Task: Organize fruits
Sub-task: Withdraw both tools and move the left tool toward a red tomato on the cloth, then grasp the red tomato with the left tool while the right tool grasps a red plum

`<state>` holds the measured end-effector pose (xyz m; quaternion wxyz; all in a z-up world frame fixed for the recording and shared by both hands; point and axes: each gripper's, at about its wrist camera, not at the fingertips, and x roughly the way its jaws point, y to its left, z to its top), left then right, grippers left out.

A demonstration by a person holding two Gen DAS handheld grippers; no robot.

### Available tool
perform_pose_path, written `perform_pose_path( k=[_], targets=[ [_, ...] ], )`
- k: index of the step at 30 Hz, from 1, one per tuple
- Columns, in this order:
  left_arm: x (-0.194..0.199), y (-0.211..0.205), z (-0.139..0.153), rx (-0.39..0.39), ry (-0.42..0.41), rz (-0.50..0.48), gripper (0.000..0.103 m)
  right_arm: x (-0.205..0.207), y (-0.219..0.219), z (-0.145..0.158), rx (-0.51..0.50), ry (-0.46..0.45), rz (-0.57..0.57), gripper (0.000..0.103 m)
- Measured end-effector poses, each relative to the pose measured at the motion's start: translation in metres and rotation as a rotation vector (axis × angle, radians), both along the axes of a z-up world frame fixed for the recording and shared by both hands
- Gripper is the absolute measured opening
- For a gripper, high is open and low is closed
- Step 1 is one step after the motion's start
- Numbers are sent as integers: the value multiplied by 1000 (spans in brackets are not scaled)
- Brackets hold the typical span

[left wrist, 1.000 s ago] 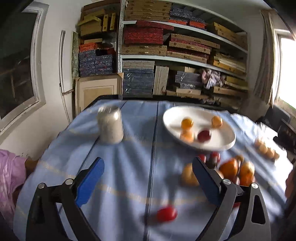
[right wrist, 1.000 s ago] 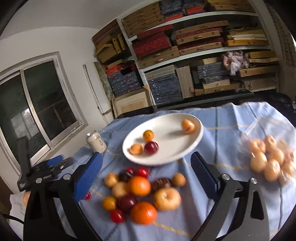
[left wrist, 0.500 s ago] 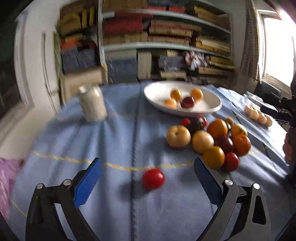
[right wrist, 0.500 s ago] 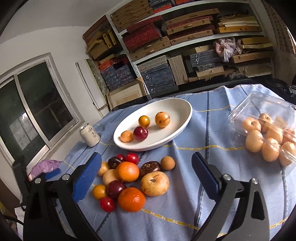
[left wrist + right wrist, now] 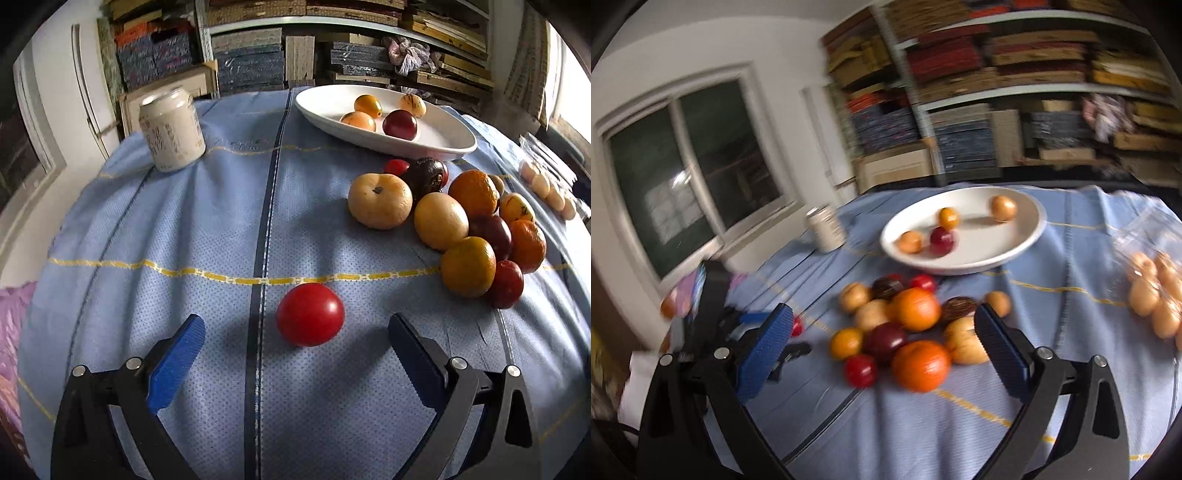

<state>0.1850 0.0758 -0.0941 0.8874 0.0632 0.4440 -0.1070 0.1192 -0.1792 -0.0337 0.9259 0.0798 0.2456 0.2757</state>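
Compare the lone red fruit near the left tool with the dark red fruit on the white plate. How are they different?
The lone red fruit is bright red; the dark red fruit is deep maroon. The lone red fruit lies alone on the blue tablecloth, just ahead of the open left tool; the dark red fruit sits on the white plate among three orange-yellow fruits. Both are round, smooth and ungripped.
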Motion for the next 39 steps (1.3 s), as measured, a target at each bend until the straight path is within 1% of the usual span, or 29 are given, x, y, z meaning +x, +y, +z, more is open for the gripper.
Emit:
perform_pose_path(
  k=[2, 5, 7, 9, 11, 12, 14, 15, 16, 17, 19, 23, 24, 27, 28, 29, 32, 37, 39],
  targets=[
    [0, 0, 2, -1, -1, 4, 100, -9, 17, -3, -56, -15, 65, 96],
    [0, -1, 2, 0, 0, 5, 100, -18, 35, -9, -105, -19, 122, 94],
    [0, -1, 2, 0, 0, 5, 100, -18, 49, -15, -139, 2, 165, 75],
    [0, -1, 2, 1, -1, 5, 100, -16, 60, -26, -179, 36, 191, 67],
    [1, -1, 1, 1, 0, 5, 100, -11, 67, -31, -207, 67, 199, 64],
    [1, -1, 1, 0, 0, 5, 100, -8, 67, -32, -198, 78, 196, 62],
    [1, -1, 1, 1, 0, 5, 100, -2, 66, -35, -187, 104, 169, 61],
    [1, -1, 1, 1, 0, 6, 100, 3, 65, -37, -187, 124, 158, 56],
    [0, -2, 2, 0, 0, 6, 100, 9, 66, -40, -189, 149, 147, 48],
    [0, -3, 2, 1, 0, 5, 100, 14, 67, -42, -188, 167, 142, 47],
    [0, -2, 2, 1, 0, 5, 100, 19, 66, -42, -181, 168, 121, 47],
    [0, -2, 2, 1, 0, 5, 100, 32, 72, -47, -251, 192, 44, 46],
    [0, -2, 2, 1, 0, 5, 100, 36, 72, -50, -260, 210, 30, 42],
    [0, -2, 2, 1, 0, 5, 100, 42, 74, -53, -280, 230, 23, 38],
    [0, -2, 2, 1, 0, 5, 100, 44, 74, -56, -291, 244, 26, 33],
    [0, -2, 2, 1, 0, 5, 100, 45, 73, -58, -294, 259, 29, 32],
    [0, -2, 2, 1, 0, 5, 100, 49, 68, -61, -269, 285, 42, 32],
    [1, -2, 4, -11, -9, 4, 100, 47, 64, -62, -254, 288, 48, 32],
    [-2, -2, 9, -34, -42, -1, 92, 47, 62, -62, -247, 291, 50, 32]
  ],
)
